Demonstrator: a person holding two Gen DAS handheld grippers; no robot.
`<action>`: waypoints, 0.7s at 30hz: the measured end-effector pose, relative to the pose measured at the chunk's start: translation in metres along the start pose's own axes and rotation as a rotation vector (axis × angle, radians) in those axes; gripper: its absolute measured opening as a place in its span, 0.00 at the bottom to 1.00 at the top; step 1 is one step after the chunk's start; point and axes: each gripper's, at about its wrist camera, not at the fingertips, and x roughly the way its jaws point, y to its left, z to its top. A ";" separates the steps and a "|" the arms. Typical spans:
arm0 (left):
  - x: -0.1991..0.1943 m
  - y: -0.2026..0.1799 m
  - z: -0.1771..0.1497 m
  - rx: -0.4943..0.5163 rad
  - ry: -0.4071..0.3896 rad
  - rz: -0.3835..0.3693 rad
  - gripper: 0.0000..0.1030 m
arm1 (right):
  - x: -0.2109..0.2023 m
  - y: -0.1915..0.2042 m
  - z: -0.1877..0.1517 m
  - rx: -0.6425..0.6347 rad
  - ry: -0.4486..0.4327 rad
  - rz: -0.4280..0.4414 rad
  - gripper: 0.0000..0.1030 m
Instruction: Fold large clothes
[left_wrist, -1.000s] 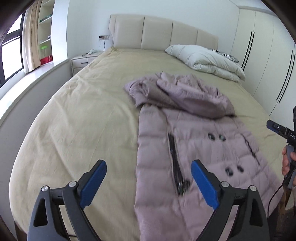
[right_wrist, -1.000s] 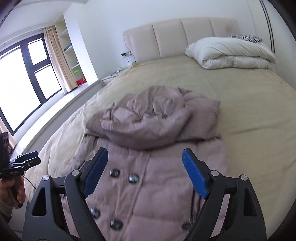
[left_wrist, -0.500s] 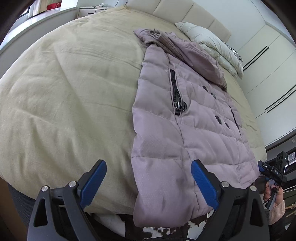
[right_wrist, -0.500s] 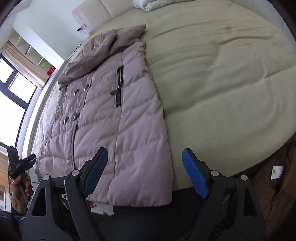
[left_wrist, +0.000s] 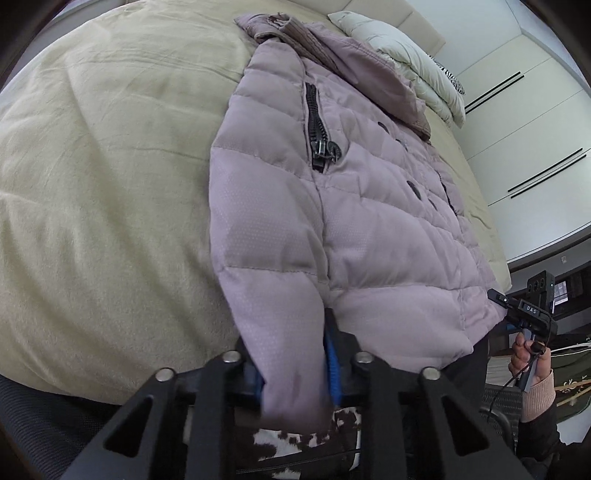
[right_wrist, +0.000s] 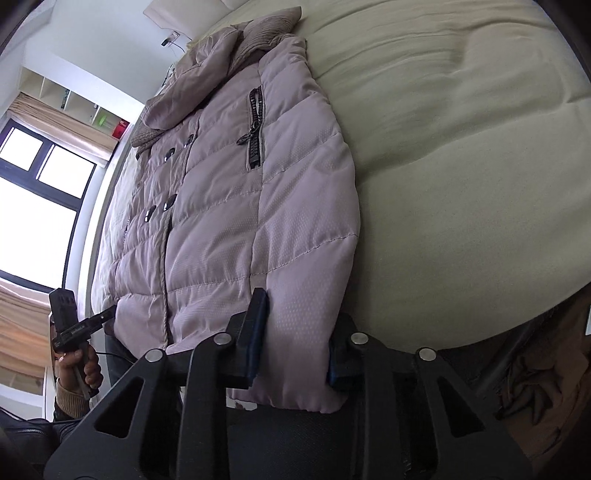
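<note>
You are gripping the coat (left_wrist: 369, 206) at its bottom hem, one corner in each tool, while it is lying front up on the bed (left_wrist: 92, 177) with its collar toward the headboard and its hem hanging just over the near edge. Your left gripper (left_wrist: 295, 365) is clamping the left hem corner, the padded cloth bunching between the blue pads. Your right gripper (right_wrist: 295, 354) is pinching the right hem corner in the same way, its jaws closed on a thick roll of quilting.

The step in hand looks like carrying the hem up toward the collar to fold the coat in half. Both bites are looking deep enough, so you are well placed; padded fabric is slippery and springy, so be keeping firm pressure as you lift. Aim to be raising both corners together and level, keeping the hem stretched between them so the middle is not sagging. Be lifting high enough that the zip pocket (left_wrist: 317, 125) and buttons (right_wrist: 166, 206) are not dragging, then laying the hem square on the shoulders.
</note>
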 end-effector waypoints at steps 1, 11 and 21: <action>-0.005 -0.001 0.003 -0.006 -0.010 -0.019 0.12 | -0.003 0.003 0.000 0.008 -0.019 0.018 0.16; -0.083 -0.022 0.094 -0.054 -0.296 -0.224 0.09 | -0.068 0.067 0.070 -0.090 -0.276 0.142 0.09; -0.091 -0.053 0.260 -0.005 -0.522 -0.198 0.09 | -0.081 0.132 0.238 -0.161 -0.521 0.098 0.09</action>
